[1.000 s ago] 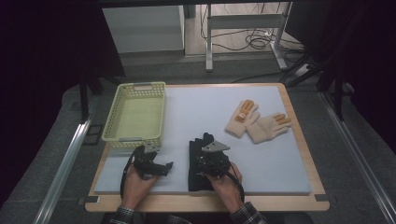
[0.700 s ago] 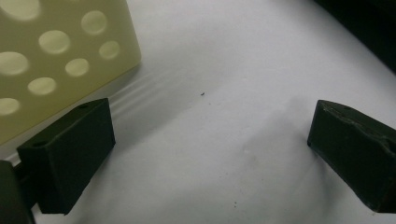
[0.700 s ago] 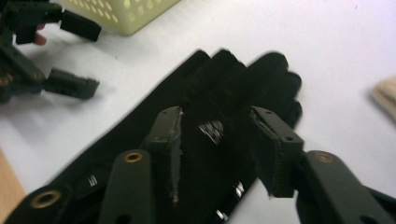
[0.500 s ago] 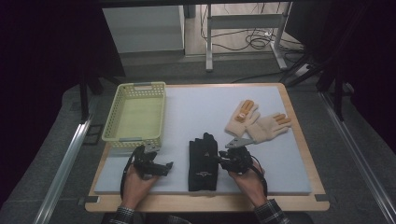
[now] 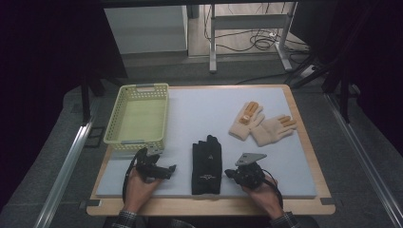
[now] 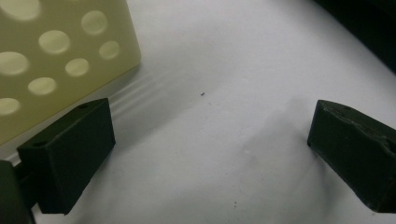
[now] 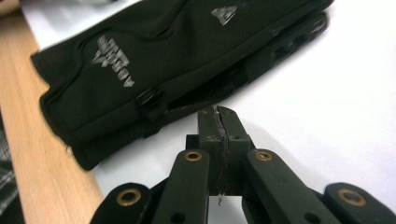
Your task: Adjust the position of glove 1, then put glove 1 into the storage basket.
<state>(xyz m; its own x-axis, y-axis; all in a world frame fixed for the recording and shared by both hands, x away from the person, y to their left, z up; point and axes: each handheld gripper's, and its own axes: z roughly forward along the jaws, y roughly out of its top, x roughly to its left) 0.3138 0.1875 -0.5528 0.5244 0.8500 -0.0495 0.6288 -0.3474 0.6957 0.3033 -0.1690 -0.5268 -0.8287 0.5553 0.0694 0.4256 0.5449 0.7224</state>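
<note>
Right gripper point(image 5: 234, 174) rests near the table's front edge, jaws pressed flat together on nothing; they have just been closing. Black gloves point(image 5: 207, 164) lie stacked just beside it, cuffs toward the person, fingers pointing away. Left gripper point(image 5: 170, 169) sits on the gloves' other side, jaws wide apart over bare white mat point(image 6: 224, 140). Judgement: the gloves look light, limp fabric, likely to drape and slide apart; the cuff end, pinching both layers, seems the best hold. Farther off: yellow basket point(image 5: 114, 128) at left, cream gloves point(image 5: 262, 125) at right. The lower black glove is mostly covered; its logo print is too blurred to read.
</note>
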